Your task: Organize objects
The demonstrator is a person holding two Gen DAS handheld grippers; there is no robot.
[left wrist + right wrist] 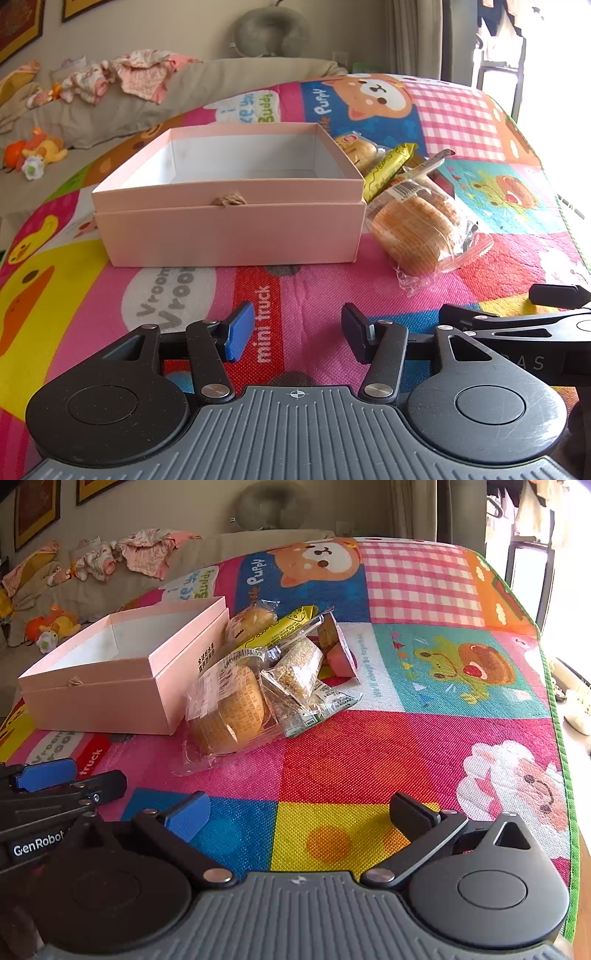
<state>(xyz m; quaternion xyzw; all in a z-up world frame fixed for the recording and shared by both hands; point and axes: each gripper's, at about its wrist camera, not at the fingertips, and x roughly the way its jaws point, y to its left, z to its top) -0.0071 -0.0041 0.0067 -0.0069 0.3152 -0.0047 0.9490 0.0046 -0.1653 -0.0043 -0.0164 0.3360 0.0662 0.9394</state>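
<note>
Both hand-held grippers hang low over the mat point(369, 757) with jaws spread wide and nothing in them, the left gripper point(297, 332) facing the box point(229, 206) and the right gripper point(299, 812) off to its right. The box sits open and empty ahead, presumably to take the snacks point(258, 679) heaped against its right wall. That pile is ahead-left of the right gripper, so I'd guess it picks first.

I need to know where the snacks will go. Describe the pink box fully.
The pink box is rectangular, apparently cardboard, white inside, open and empty. It seems nested in its lid, with a small tan knot on the front wall. It sits level on the colourful mat; wrapped bread lies against its right side.
</note>
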